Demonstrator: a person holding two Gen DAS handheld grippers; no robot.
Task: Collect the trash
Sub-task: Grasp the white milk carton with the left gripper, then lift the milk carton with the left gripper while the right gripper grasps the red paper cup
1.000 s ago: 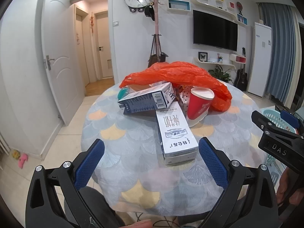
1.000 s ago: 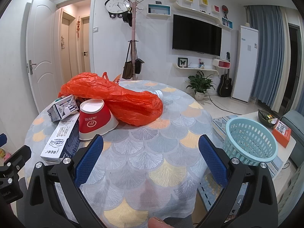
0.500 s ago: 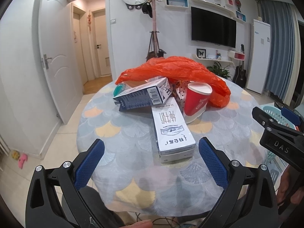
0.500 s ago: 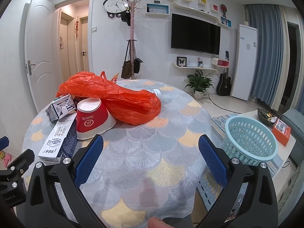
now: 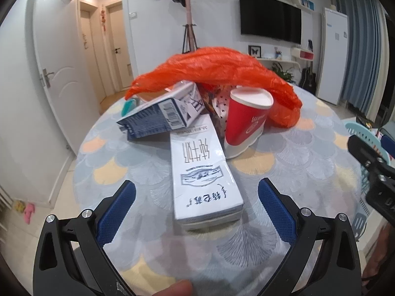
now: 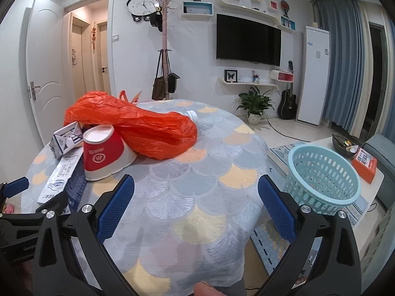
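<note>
Both tongs spread | left tongs [image 5: 196,197] facing carton [image 5: 201,170] | right tongs [image 6: 196,193] over table [image 6: 197,197]

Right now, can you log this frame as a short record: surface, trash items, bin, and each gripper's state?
surface: round table with a fan-pattern cloth
trash: white carton lying flat nearest the left gripper; blue carton resting on its far end; red cup tipped beside it; orange bag draped behind
bin: blue basket right of the table, looks empty
left gripper: open, white carton's near end between its fingers, no contact
right gripper: open, over bare cloth
</note>
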